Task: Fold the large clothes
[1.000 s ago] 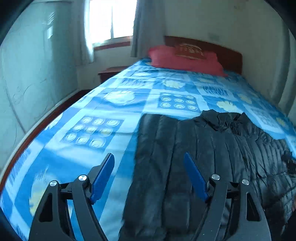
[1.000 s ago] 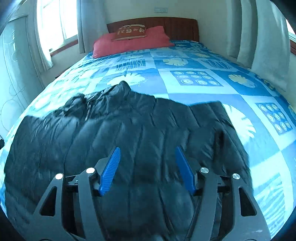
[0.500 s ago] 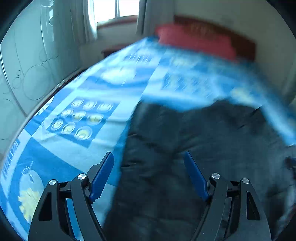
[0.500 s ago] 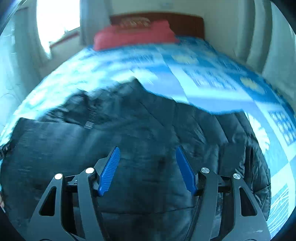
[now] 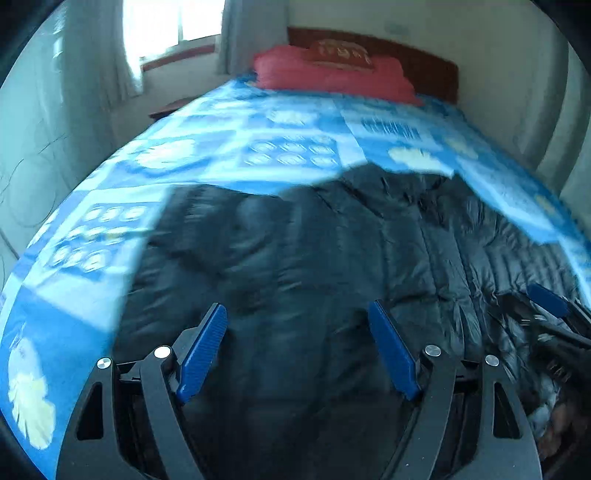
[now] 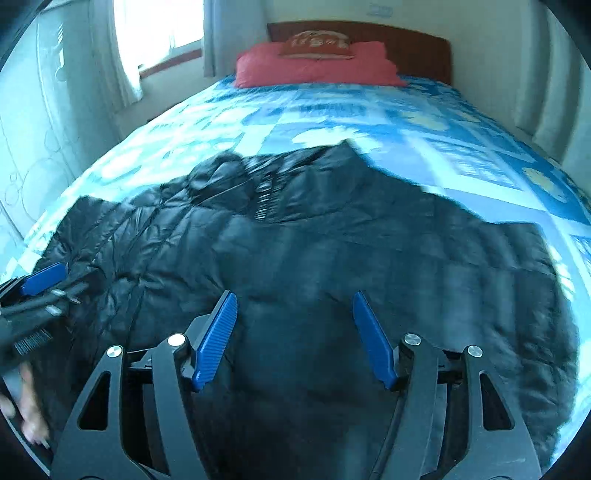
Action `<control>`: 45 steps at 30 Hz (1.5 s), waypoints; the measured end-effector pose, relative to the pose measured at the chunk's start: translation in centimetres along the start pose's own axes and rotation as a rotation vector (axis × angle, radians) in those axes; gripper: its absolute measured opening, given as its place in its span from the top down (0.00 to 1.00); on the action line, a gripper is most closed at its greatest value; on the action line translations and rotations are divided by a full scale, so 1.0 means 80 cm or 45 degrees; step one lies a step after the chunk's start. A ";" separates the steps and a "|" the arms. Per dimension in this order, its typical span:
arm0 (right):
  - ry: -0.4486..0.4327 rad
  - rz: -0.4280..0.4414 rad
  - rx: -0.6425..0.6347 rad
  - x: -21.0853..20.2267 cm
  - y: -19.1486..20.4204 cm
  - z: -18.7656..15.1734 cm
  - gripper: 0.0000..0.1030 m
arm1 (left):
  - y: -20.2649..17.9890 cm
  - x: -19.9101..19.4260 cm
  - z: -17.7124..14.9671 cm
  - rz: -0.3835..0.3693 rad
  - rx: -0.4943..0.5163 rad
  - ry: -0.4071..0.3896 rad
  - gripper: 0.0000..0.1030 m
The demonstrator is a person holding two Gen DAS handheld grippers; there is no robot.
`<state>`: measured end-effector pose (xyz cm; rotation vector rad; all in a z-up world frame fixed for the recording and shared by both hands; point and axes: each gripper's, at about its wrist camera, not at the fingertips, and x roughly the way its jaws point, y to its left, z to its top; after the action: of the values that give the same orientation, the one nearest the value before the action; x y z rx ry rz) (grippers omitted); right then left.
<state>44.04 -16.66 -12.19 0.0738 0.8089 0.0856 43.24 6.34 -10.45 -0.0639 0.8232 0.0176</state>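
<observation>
Black puffer jacket [image 5: 332, 258] fills the space under both tools: the left gripper [image 5: 297, 332] hovers over its quilted body with blue fingers [image 5: 201, 349] spread wide and nothing between them, and the right gripper [image 6: 291, 325] hangs over the same dark fabric with its jaws equally wide and empty. The jacket lies spread flat across the near half of the bed's blue patterned bedspread [image 6: 332, 110], its collar and zipper [image 6: 266, 195] toward the headboard. Farther off, a red pillow [image 6: 314, 70] rests against the wooden headboard [image 6: 406, 40], with a curtained window [image 5: 166, 26] at the left.
</observation>
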 end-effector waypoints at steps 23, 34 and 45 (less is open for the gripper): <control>0.099 -0.189 0.218 -0.237 -0.149 -0.205 0.28 | 0.116 -0.183 -0.162 0.022 -0.102 0.118 0.22; 0.226 -0.112 0.469 -0.347 -0.175 -0.383 0.28 | 0.145 -0.282 -0.330 -0.157 -0.312 0.298 0.22; 0.214 0.003 0.444 -0.382 -0.146 -0.416 0.45 | 0.121 -0.311 -0.365 -0.283 -0.241 0.281 0.23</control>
<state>-0.52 -30.39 -14.28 0.4011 0.9857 -0.0488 4.56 14.38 -12.45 -0.3403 1.0293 -0.1235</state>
